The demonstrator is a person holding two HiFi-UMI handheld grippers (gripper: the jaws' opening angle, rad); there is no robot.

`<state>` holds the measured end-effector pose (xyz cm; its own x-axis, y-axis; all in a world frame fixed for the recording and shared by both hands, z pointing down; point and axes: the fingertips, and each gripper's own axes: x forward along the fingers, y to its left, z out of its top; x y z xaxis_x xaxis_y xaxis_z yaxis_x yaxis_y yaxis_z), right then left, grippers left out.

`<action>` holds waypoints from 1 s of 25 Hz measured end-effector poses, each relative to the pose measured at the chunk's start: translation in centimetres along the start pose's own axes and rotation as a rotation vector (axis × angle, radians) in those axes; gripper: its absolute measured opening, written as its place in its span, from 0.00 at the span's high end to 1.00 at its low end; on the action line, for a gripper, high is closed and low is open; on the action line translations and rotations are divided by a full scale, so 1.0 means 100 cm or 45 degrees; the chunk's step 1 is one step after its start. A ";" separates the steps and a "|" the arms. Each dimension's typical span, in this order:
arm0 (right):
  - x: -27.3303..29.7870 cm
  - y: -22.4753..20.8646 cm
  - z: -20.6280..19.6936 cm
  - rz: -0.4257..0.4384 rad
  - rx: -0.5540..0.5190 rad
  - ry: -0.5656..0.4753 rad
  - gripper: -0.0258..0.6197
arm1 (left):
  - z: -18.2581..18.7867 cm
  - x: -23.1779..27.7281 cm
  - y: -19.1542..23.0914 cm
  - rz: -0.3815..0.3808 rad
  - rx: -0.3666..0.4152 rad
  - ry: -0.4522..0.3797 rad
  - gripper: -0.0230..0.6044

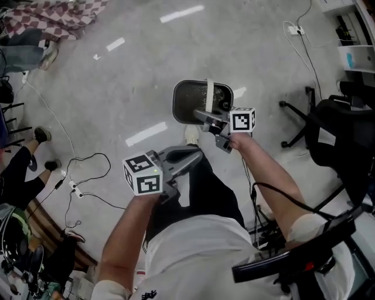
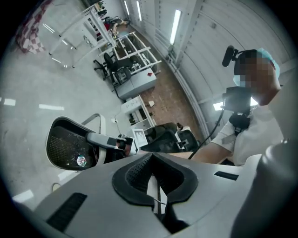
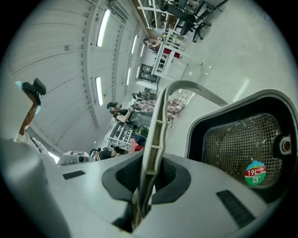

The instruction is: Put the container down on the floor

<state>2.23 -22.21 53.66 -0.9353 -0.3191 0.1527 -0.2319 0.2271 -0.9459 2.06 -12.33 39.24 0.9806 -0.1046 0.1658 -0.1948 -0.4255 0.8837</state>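
Note:
The container (image 1: 202,101) is a dark mesh basket with a grey rim and a pale handle (image 1: 209,94); it hangs over the grey floor ahead of my feet. My right gripper (image 1: 206,115) is shut on that handle, and in the right gripper view the handle (image 3: 156,135) runs up from between the pads, with the mesh basket (image 3: 242,144) to the right. My left gripper (image 1: 196,153) hovers nearer my body, shut and holding nothing. The left gripper view shows its jaws (image 2: 156,186) together and, beyond them, the container (image 2: 70,144) with the right gripper (image 2: 109,142) on it.
A black office chair (image 1: 345,135) stands at the right. Cables and a power strip (image 1: 73,186) trail over the floor at the left, near another person's legs (image 1: 26,167). A checked cloth (image 1: 53,17) lies at the far left. My white shoe (image 1: 191,135) sits just below the container.

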 end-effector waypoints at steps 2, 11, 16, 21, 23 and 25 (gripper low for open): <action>0.006 -0.034 0.016 -0.027 -0.010 0.014 0.92 | 0.013 0.014 0.028 -0.012 -0.030 0.000 0.95; 0.035 -0.178 0.060 -0.035 0.037 -0.041 0.92 | 0.028 0.059 0.133 -0.043 -0.065 0.048 0.95; 0.053 -0.250 0.063 -0.060 0.083 -0.081 0.92 | 0.021 0.067 0.182 -0.034 -0.080 0.104 0.95; 0.070 -0.303 0.062 -0.083 0.127 -0.091 0.92 | 0.019 0.075 0.221 -0.030 -0.059 0.132 0.95; 0.080 -0.322 0.057 -0.102 0.126 -0.088 0.92 | 0.017 0.074 0.236 -0.038 -0.079 0.127 0.95; 0.089 -0.335 0.052 -0.097 0.144 -0.094 0.92 | 0.016 0.073 0.248 -0.044 -0.097 0.119 0.95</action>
<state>3.09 -37.38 85.23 -0.8931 -0.3992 0.2075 -0.2657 0.0960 -0.9593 4.35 -25.09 61.62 0.9852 -0.0050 0.1713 -0.1617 -0.3578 0.9197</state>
